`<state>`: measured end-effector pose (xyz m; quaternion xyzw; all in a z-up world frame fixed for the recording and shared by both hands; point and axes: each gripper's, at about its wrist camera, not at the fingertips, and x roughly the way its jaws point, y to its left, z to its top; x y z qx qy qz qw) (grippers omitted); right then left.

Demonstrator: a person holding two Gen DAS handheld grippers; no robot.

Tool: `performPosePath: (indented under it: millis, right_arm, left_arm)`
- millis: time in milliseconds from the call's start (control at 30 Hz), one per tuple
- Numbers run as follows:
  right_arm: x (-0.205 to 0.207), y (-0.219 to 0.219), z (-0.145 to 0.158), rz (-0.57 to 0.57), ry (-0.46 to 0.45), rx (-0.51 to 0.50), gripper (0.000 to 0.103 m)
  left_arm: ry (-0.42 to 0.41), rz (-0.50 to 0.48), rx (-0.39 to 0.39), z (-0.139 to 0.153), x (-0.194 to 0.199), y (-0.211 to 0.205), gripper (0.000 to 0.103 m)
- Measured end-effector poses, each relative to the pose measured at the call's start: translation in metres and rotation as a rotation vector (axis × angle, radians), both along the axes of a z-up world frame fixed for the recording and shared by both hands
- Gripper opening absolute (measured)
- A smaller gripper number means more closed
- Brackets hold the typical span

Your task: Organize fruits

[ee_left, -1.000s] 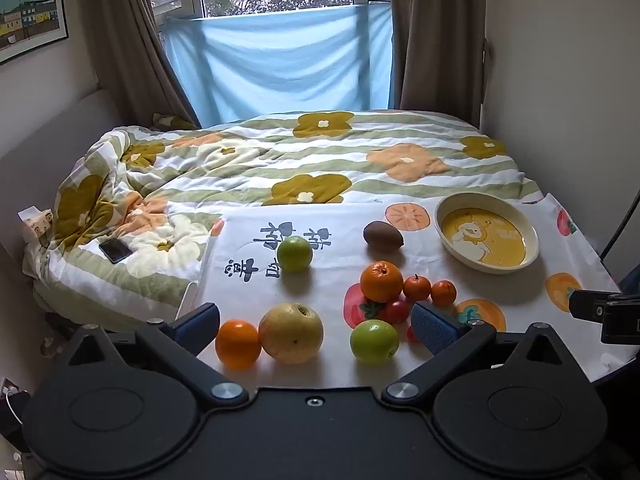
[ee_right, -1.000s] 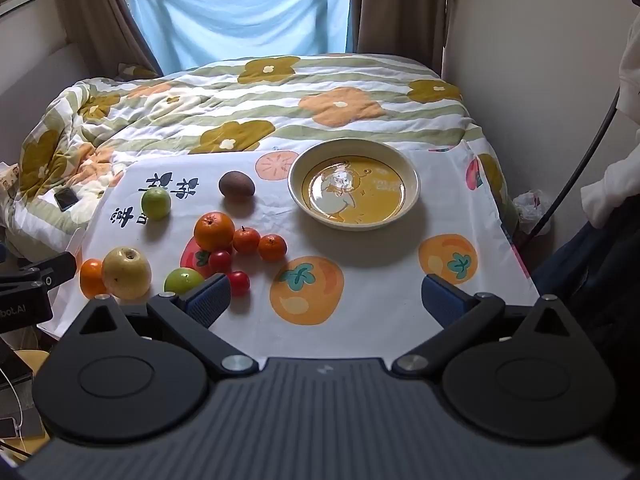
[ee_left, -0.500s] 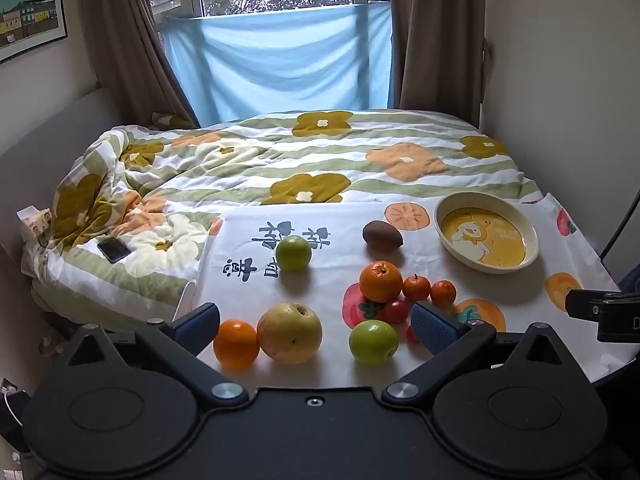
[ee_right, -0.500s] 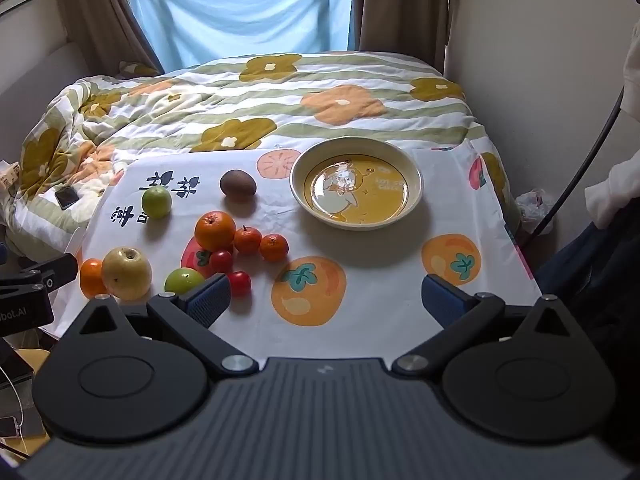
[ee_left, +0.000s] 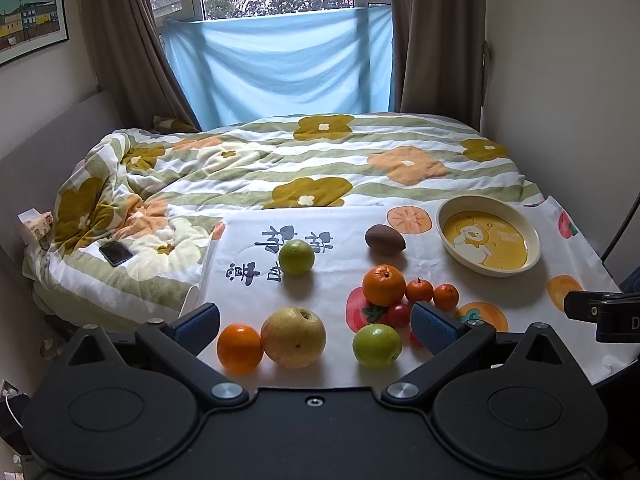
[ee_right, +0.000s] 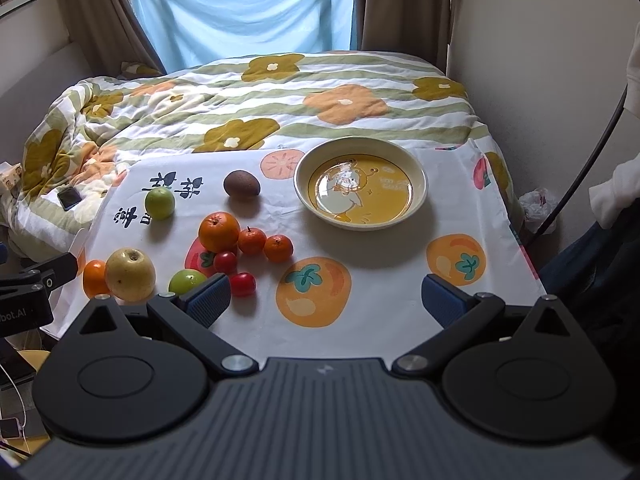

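Several fruits lie on a white printed cloth (ee_left: 336,372): a yellow pear (ee_left: 293,337), an orange (ee_left: 239,347), two green apples (ee_left: 376,345) (ee_left: 296,257), a big orange (ee_left: 383,285), small tangerines (ee_left: 419,290), cherry tomatoes (ee_left: 399,314) and a brown kiwi (ee_left: 385,239). An empty yellow duck bowl (ee_left: 532,246) (ee_right: 418,196) stands at the back right. My left gripper (ee_left: 316,326) is open above the near fruits. My right gripper (ee_right: 326,302) is open over the cloth in front of the bowl.
The cloth lies on a bed with a flowered quilt (ee_left: 304,160). A phone (ee_left: 115,253) lies on the quilt at left. A wall runs along the right side (ee_right: 540,40). The other gripper shows at each view's edge (ee_right: 36,284).
Both grippers have drifted very slightly; the view has hardly shifted. No fruit has moved.
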<state>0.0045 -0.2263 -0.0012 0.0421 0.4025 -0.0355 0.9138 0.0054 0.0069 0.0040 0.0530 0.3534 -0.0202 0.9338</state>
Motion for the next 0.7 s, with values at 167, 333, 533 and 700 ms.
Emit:
performPosePath:
  millis: [167, 333, 533, 700]
  right_arm:
    - [0.0003, -0.0003, -0.0001, 0.0, 0.001, -0.001, 0.103]
    - [0.0003, -0.0008, 0.0002, 0.002, 0.001, 0.002, 0.103]
    - [0.004, 0.0039, -0.0041, 0.005, 0.002, 0.003, 0.103]
    - [0.0033, 0.0055, -0.0029, 0.009, 0.003, 0.005, 0.103]
  left_arm:
    - [0.0, 0.0, 0.0, 0.0, -0.0002, -0.0005, 0.103]
    - [-0.003, -0.002, 0.003, 0.0007, 0.0, -0.0007, 0.103]
    - [0.0, -0.004, 0.006, -0.0005, -0.0004, -0.0039, 0.103]
    - [0.001, -0.003, 0.004, -0.0014, -0.0014, -0.0034, 0.103]
